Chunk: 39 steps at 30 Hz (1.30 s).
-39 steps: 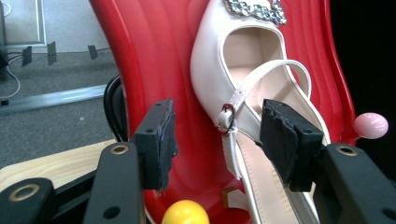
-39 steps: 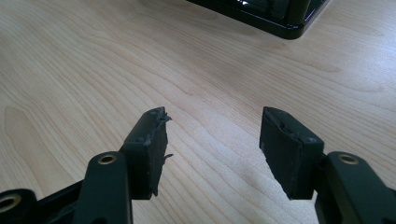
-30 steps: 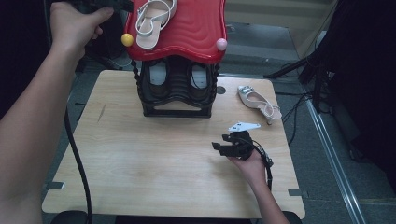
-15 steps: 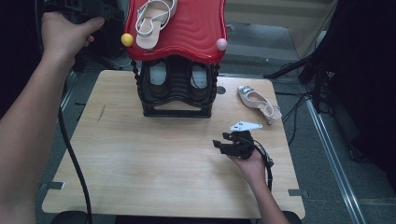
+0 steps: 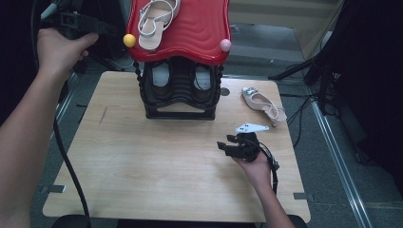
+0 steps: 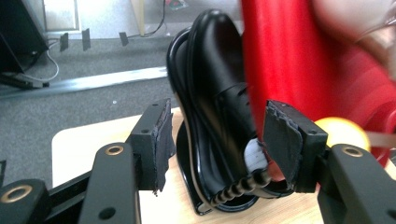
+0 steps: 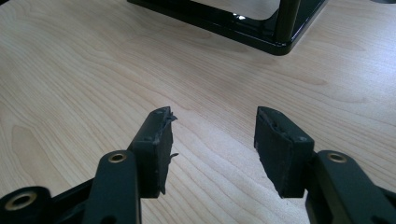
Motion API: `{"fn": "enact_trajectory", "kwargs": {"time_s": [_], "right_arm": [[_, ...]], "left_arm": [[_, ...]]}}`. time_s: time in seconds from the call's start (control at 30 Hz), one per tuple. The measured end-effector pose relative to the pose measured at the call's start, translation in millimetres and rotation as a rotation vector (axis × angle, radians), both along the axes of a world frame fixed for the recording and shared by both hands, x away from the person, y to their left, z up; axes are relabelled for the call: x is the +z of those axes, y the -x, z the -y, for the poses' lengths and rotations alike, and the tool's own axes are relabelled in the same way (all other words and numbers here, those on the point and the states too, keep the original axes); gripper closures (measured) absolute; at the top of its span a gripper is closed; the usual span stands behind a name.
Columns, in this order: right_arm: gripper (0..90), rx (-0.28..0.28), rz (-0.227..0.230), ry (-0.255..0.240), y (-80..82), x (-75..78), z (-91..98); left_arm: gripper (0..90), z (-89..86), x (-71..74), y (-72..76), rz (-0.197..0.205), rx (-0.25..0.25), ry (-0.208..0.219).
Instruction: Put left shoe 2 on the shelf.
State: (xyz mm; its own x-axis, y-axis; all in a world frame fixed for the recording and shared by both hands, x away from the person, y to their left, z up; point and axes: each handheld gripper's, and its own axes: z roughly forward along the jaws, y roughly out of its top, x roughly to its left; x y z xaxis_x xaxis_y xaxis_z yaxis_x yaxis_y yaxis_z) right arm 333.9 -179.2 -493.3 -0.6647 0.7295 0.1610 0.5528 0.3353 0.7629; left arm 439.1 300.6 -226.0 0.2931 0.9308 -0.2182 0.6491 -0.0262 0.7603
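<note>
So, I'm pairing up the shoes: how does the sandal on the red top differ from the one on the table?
The sandal on the red top lies up on the rack's red top at its left end; the sandal on the table lies on the wooden table to the right of the rack. The first points its length toward the far side, the second slants across the table's right edge. Both are pale, strappy and lie sole down, so they look like a pair.

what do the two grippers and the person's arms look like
Both are black. The left gripper and right gripper have brass-ringed screw holes and frayed black pads. The right gripper carries a pale three-cornered plate. A black cable trails from the left. Forearms are bare, no sleeves.
</note>
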Motion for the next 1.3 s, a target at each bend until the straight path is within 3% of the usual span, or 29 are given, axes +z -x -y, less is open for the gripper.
{"fn": "enact_trajectory", "kwargs": {"time_s": [0.17, 0.27, 0.6, 0.7, 0.93, 0.97, 1.3], "right_arm": [[48.9, 0.003, 0.001, 0.000, -0.3, 0.0, 0.1], [49.0, 0.001, -0.002, -0.003, -0.8, -0.1, 0.2], [50.8, 0.004, -0.007, -0.008, -1.2, 0.1, 0.5], [50.9, 0.002, -0.006, -0.013, -1.8, 0.1, 2.0], [51.4, -0.004, -0.012, -0.007, -3.3, -0.8, 3.3], [51.3, -0.003, -0.012, -0.006, -3.4, -1.2, 3.2], [51.3, 0.004, -0.011, 0.002, -5.2, -3.3, 0.3]], "left_arm": [[43.2, -8.3, -15.5, 1.4, -0.012, 0.002, 0.014], [43.5, -11.4, -22.0, 4.6, -0.008, -0.003, 0.064], [42.5, -12.1, -46.9, 13.5, -0.014, -0.006, 0.018], [41.3, -12.4, -61.9, 19.6, -0.019, -0.009, 0.002], [41.2, -10.3, -84.5, 24.0, -0.033, -0.001, 0.029], [41.8, -9.9, -94.0, 25.4, -0.033, 0.002, 0.022], [41.8, -3.9, -136.8, 36.3, -0.056, 0.006, 0.014]]}}
